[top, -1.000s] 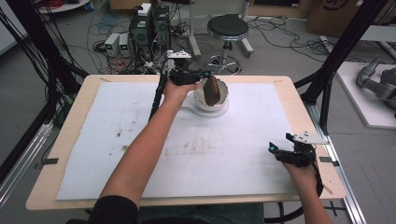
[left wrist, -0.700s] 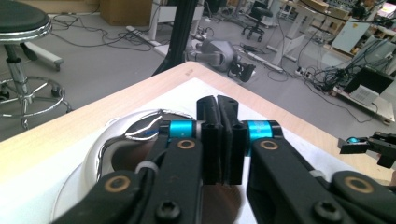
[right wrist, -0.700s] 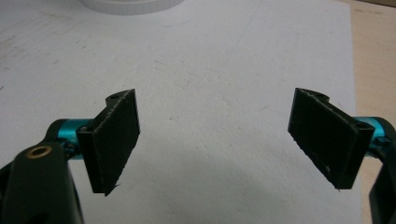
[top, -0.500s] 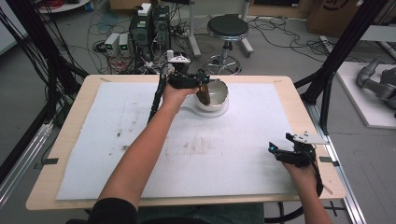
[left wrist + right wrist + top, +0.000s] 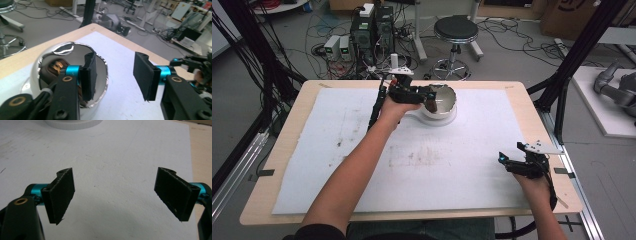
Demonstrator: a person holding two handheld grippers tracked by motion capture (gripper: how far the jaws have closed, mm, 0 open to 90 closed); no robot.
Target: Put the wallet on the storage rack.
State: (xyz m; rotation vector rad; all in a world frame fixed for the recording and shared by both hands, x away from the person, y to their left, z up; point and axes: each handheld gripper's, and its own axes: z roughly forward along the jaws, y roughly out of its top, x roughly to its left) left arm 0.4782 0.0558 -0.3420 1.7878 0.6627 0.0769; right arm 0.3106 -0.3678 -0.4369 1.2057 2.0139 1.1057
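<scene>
High view: left gripper (image 5: 428,96) sits at the near-left rim of a shiny metal bowl (image 5: 443,98), which stands on a white base (image 5: 432,118) at the far-centre of the white mat (image 5: 427,165). Jaws have just been opening; they're now apart, w/ nothing pinched between the pads. A brown item lies inside the bowl, partly hidden by the gripper; can't tell what it is.

Left gripper view: one pad (image 5: 90,75) hangs inside the bowl (image 5: 62,53) against its mirrored wall, the other pad is outside, well to the side over the mat (image 5: 120,100). Brown reflection shows in the bowl wall.

Right gripper (image 5: 518,164) rests far from the bowl, near the mat's near-right corner, jaws wide apart and empty; right gripper view shows only mat (image 5: 112,157) between the pads, w/ the base edge (image 5: 72,123) at top.

No readable writing or brand marks on bowl, base or grippers.
</scene>
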